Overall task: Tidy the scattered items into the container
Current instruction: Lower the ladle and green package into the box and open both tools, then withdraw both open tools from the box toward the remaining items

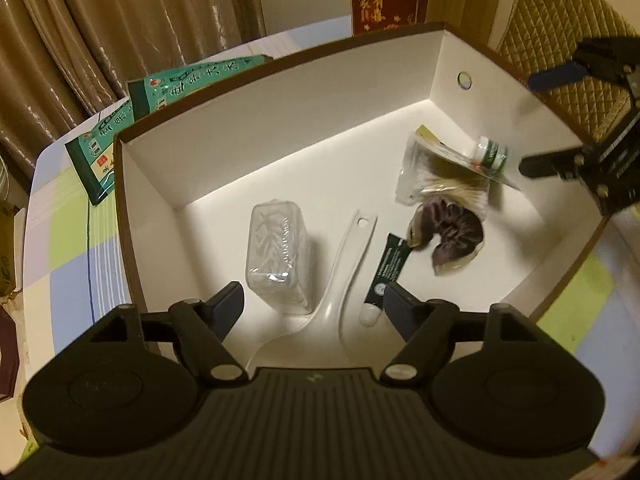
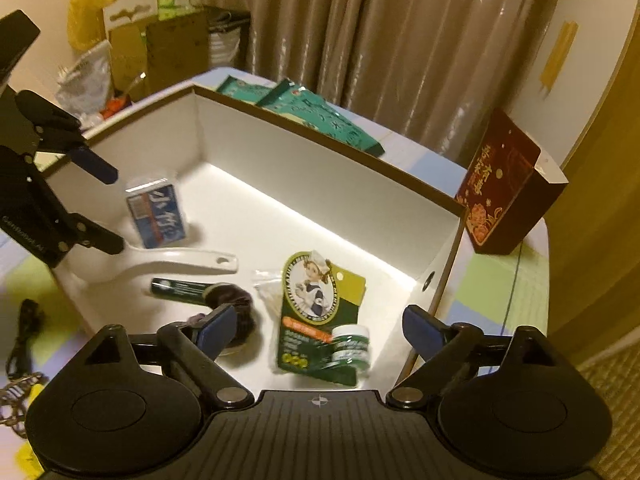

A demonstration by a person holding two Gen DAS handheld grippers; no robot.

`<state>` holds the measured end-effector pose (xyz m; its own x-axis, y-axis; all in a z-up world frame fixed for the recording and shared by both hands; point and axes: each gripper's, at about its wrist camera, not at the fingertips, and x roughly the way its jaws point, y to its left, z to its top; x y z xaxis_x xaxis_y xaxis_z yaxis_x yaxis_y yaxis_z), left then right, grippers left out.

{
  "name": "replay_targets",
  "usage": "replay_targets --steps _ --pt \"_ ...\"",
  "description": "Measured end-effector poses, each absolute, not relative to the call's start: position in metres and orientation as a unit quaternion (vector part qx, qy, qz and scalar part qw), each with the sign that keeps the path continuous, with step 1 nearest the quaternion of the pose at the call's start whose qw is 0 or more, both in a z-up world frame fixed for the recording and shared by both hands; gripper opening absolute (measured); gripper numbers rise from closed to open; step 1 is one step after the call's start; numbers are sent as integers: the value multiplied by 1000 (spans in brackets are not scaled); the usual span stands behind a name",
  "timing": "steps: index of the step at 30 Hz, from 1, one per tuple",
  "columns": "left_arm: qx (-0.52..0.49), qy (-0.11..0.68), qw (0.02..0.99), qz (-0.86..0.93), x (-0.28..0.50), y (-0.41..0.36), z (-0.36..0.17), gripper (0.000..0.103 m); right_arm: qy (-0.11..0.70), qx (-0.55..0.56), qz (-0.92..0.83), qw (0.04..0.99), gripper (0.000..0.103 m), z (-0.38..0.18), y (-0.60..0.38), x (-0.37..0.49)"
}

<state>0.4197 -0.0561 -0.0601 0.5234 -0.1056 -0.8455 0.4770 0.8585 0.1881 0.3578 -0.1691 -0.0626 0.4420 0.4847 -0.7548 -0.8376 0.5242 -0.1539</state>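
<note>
A white container with a brown rim (image 1: 280,112) (image 2: 320,184) fills both views. On its floor lie a clear swab box (image 1: 278,256) (image 2: 158,214), a white spoon (image 1: 340,272) (image 2: 172,264), a dark green tube (image 1: 390,268), a purple scrunchie (image 1: 452,232), a green carded packet (image 2: 316,304) and a small green jar (image 1: 492,154) (image 2: 350,346) resting on that packet, blurred. My left gripper (image 1: 314,300) (image 2: 102,204) hangs open above the swab box and spoon, holding nothing. My right gripper (image 2: 320,320) (image 1: 550,120) is open over the jar and packet, also holding nothing.
Green printed packets (image 1: 160,96) (image 2: 320,116) lie on the checked tablecloth behind the container. A dark red gift box (image 2: 504,188) stands at its right end. A black cable (image 2: 24,336) and a chain lie left of it. A quilted chair (image 1: 560,40) and curtains stand beyond.
</note>
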Motion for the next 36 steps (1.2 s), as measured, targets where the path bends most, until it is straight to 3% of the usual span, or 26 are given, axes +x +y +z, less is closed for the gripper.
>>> replay_targets --steps 7,21,36 --pt "184 442 862 -170 403 -58 -42 80 321 -246 416 814 98 -51 -184 341" --pt "143 404 891 -150 332 -34 0 80 302 -166 405 846 101 -25 -226 298" --pt "130 421 887 -140 245 -25 -15 80 338 -139 400 840 101 -41 -246 244"
